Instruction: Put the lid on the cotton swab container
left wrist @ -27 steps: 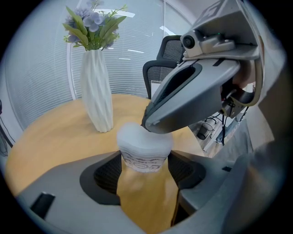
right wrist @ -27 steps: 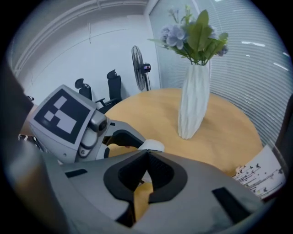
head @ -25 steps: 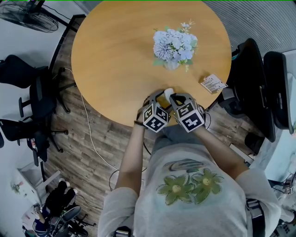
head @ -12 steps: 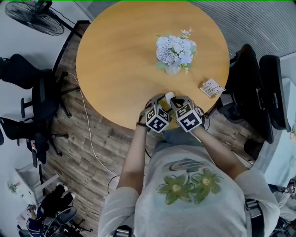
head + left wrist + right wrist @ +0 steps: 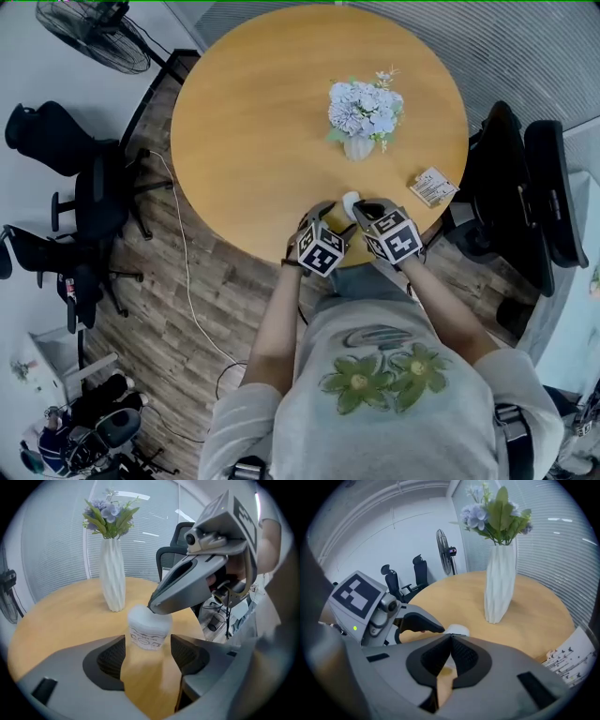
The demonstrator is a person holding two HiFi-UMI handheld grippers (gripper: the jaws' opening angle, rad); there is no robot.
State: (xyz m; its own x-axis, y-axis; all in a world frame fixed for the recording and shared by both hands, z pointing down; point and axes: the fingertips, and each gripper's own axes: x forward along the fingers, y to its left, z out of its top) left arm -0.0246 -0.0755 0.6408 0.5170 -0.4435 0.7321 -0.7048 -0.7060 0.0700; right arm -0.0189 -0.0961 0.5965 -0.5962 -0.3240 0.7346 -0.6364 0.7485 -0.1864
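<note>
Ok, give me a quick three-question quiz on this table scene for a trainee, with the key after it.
1. True or false: the right gripper has its jaws open.
2. What stands between the jaws of the left gripper? A) vase B) container C) card
3. Fill in: the right gripper's tip touches the container's ____.
Key: 1 false, they are shut. 2 B; those jaws have just been closing and seem to press its sides. 3 lid.
</note>
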